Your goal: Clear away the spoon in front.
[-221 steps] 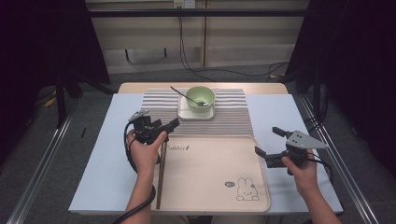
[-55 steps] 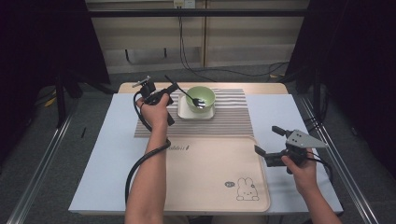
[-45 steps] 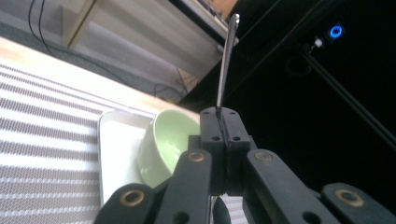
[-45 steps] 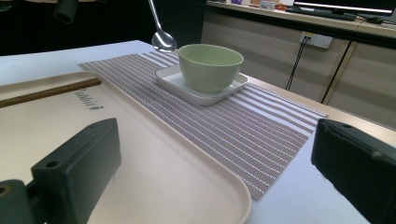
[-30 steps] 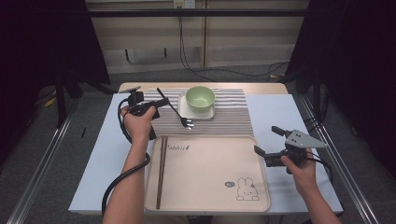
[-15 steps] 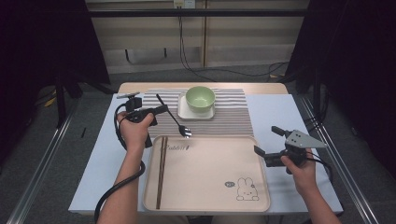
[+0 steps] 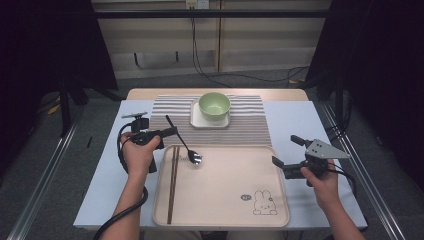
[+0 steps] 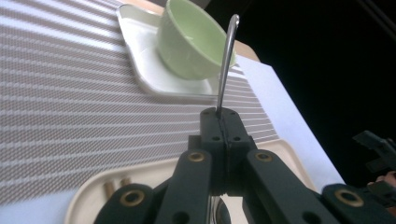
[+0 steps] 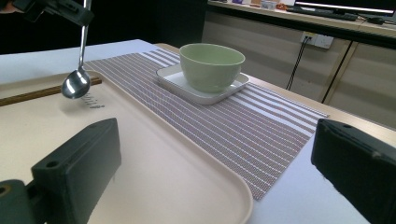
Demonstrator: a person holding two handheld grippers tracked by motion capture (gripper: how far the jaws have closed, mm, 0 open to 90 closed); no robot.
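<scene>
My left gripper [image 7: 172,131] is shut on the handle of a metal spoon [image 7: 184,145], as the left gripper view shows, with the handle [image 8: 227,56] rising from between the pressed jaws of my left gripper [image 8: 222,114]. The spoon's bowl [image 9: 76,84] hangs just over the far left corner of the beige tray [image 7: 225,200], beside the brown chopsticks [image 7: 172,182] that lie in it. A green bowl [image 7: 214,105] stands on a white square plate [image 7: 200,121] on the striped placemat [image 7: 250,125]. My right gripper [image 7: 288,151] stays open at the tray's right edge, with nothing between the jaws of my right gripper [image 9: 215,140].
The table [image 7: 300,115] is covered in pale blue. The tray bears a small rabbit print [image 7: 262,202] at its near right. Cables [image 7: 200,55] run along the floor behind the table. Dark curtains stand on both sides.
My left gripper drew the spoon out of the green bowl and carried it left and nearer, down to the tray's far left corner. The right hand has kept still.
</scene>
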